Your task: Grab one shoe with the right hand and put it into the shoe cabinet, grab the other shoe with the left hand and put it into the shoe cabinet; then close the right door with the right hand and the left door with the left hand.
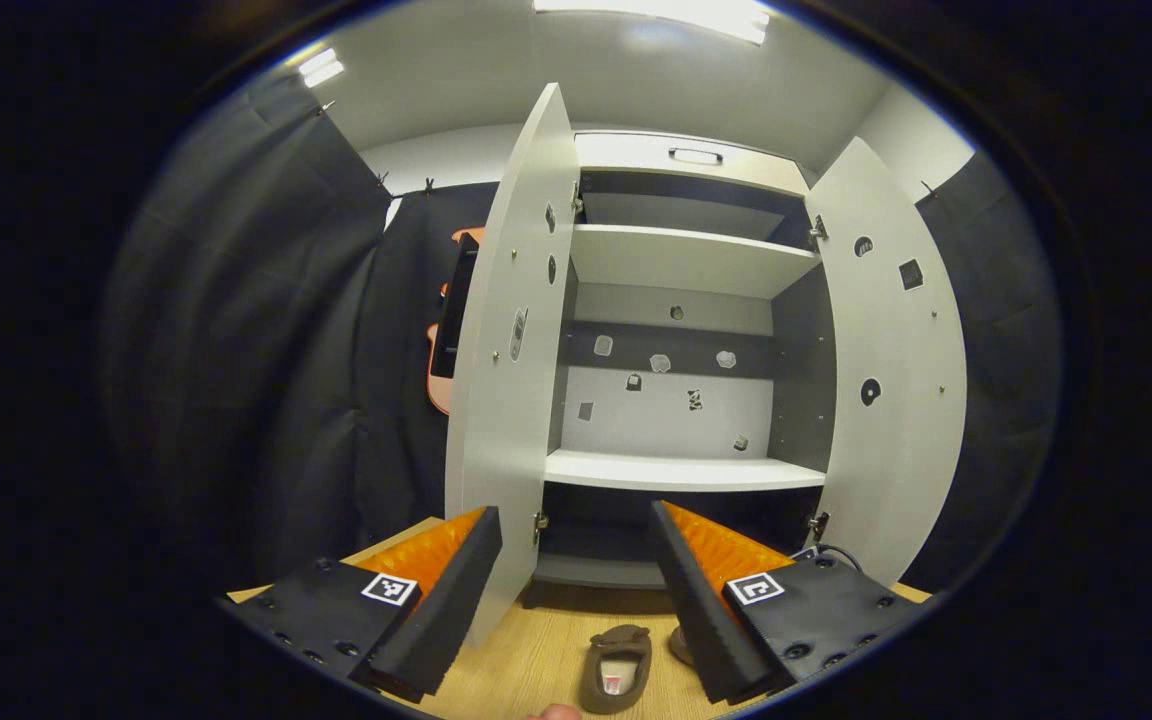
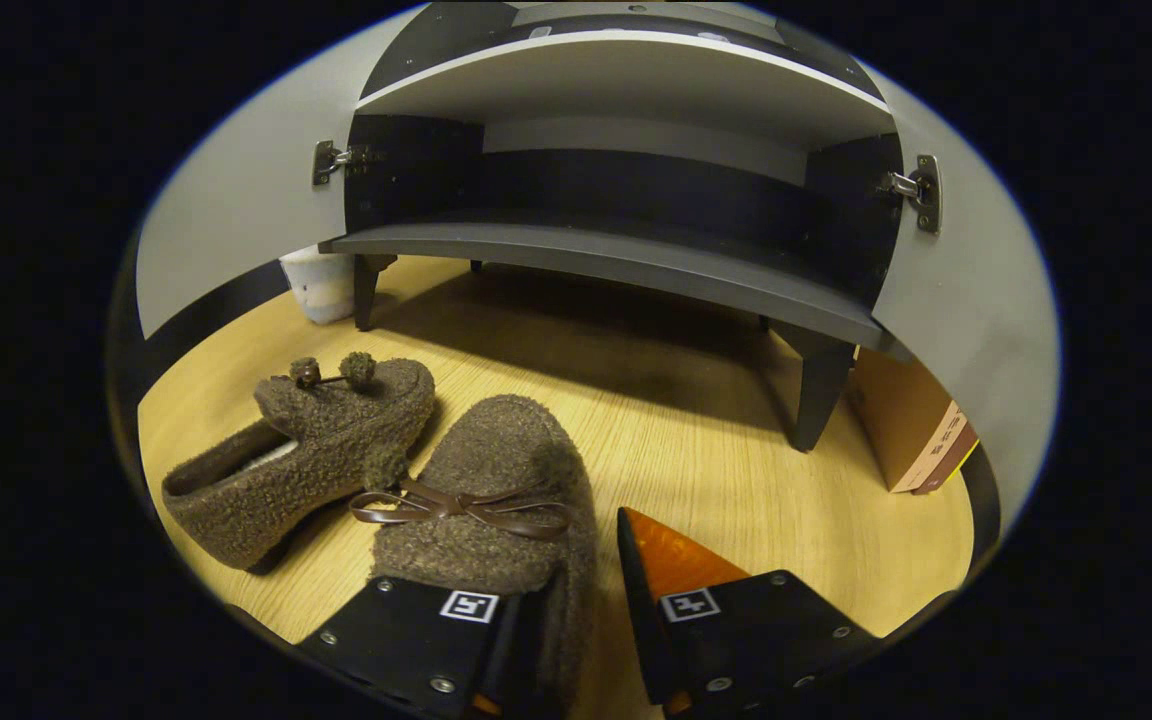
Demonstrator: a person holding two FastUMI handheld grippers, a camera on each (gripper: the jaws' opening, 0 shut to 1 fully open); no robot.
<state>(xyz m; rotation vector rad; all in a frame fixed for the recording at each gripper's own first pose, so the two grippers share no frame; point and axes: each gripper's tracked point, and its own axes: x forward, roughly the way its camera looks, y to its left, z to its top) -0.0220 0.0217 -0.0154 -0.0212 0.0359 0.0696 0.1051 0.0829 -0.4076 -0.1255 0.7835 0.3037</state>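
A tall shoe cabinet (image 1: 681, 300) stands with both doors swung open, the left door (image 1: 506, 350) at nine o'clock and the right door (image 1: 896, 370) at three o'clock of the shelves. In the left gripper view, the left claw (image 1: 576, 585) hangs high and well back from the cabinet, its fingers spread wide with nothing between them. Far below, at six o'clock, one brown shoe (image 1: 618, 665) lies on the wooden floor (image 1: 536, 650), its long axis running toward the cabinet and its opening facing up.

The right gripper view sits low, close to the floor (image 2: 716, 450), looking at the cabinet's dark bottom shelf (image 2: 616, 265). Here both fuzzy brown shoes are plain. The nearer shoe (image 2: 496, 490), with a thin bow across its top, points its toe toward twelve o'clock, at the cabinet. The right claw (image 2: 561, 600) straddles the right wall of this shoe's heel end: one finger is inside the opening, the other outside, with a gap left on the outer side, so I cannot tell whether it is gripping. The second shoe (image 2: 306, 450), topped by two small pompoms, lies just beside it at ten o'clock, tipped on its side, toe angled toward one o'clock. A cardboard box (image 2: 911, 430) rests by the cabinet leg at three o'clock.
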